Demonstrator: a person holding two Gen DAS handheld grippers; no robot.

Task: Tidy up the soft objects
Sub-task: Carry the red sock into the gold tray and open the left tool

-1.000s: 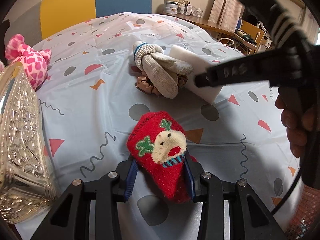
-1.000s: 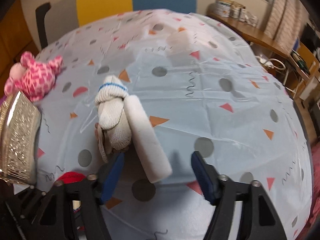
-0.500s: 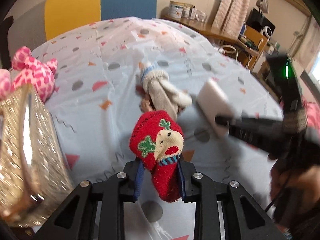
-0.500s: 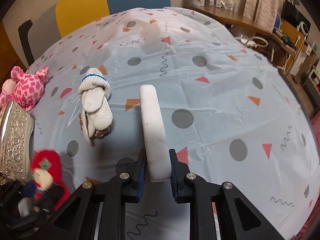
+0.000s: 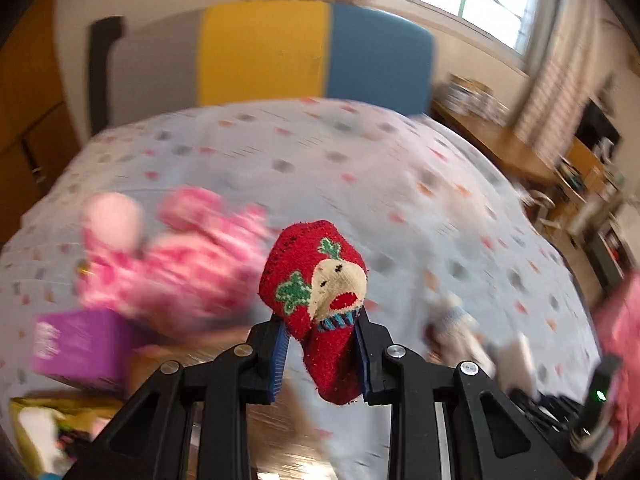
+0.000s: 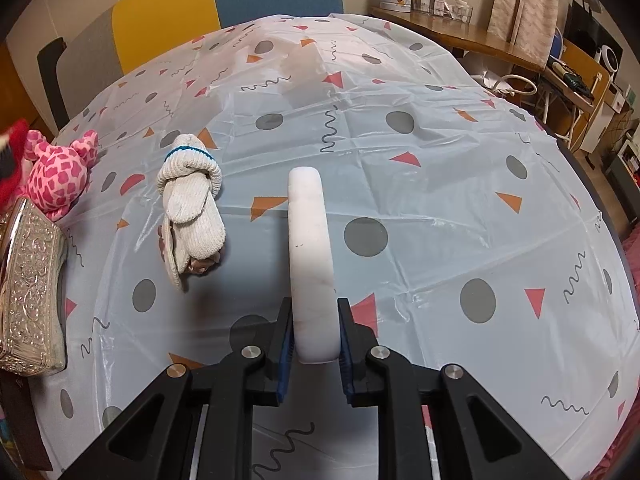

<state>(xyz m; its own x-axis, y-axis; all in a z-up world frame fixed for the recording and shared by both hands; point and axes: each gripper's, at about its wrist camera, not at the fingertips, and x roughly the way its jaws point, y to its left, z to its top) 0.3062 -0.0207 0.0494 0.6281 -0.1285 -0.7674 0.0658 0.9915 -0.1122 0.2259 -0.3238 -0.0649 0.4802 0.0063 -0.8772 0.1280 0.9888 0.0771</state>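
Your left tongs (image 5: 320, 354) pinch the fuzzy red sock with a reindeer face (image 5: 320, 292), held up clear of the desk covered in a pale patterned plastic cloth (image 6: 440, 200); that view is blurred. Your right tongs (image 6: 314, 344) are clamped on the white foam sponge block (image 6: 310, 248), which stands on edge. The rolled cream knit gloves (image 6: 192, 200) lie just left of it, apart. The pink spotted plush toy (image 6: 60, 172) touches the embossed silver box (image 6: 28, 280) at the desk's left edge.
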